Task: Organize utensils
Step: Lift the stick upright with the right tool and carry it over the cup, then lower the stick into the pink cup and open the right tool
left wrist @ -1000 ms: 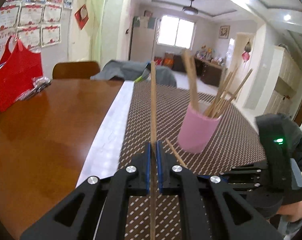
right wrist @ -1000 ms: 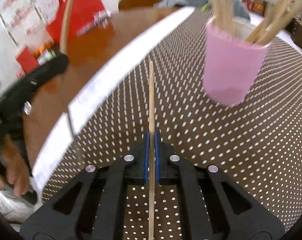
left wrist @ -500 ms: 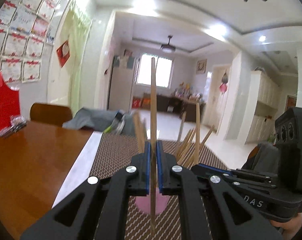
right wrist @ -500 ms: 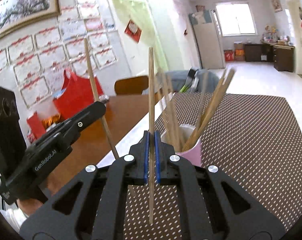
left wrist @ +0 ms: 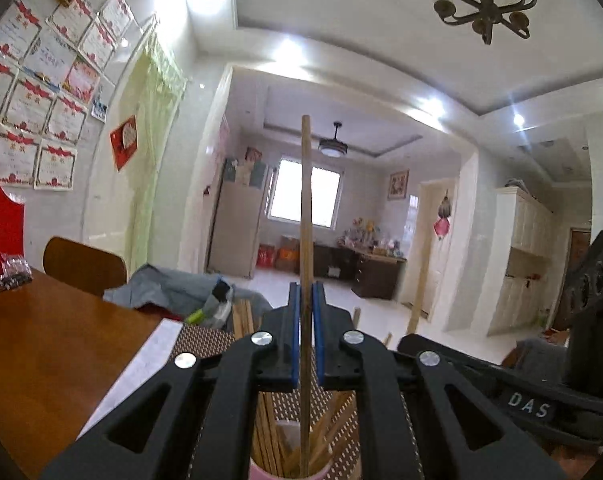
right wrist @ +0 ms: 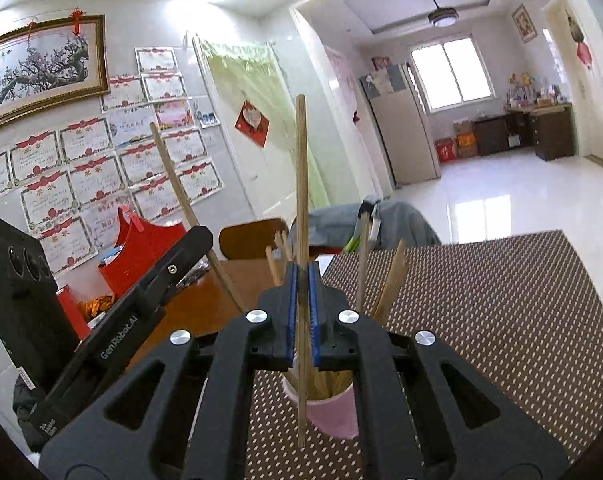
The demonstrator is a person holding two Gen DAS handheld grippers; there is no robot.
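Chopsticks of thin, pale, stiff wood stand upright, one pinched mid-shaft in each claw, left gripper (left wrist: 306, 340) and right gripper (right wrist: 301, 312), above the pink cup (right wrist: 333, 412) below; light and slippery-looking.

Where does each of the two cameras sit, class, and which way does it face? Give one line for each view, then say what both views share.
Left wrist: sits on the left gripper, faces roughly level across the room; its fingers, shut on a chopstick, fill the foreground, with the right gripper at the right.
Right wrist: sits on the right gripper, faces slightly down across the dotted mat; shut on a chopstick, left gripper at the left.
Shared: the pink cup of chopsticks, the wooden table, the far window.
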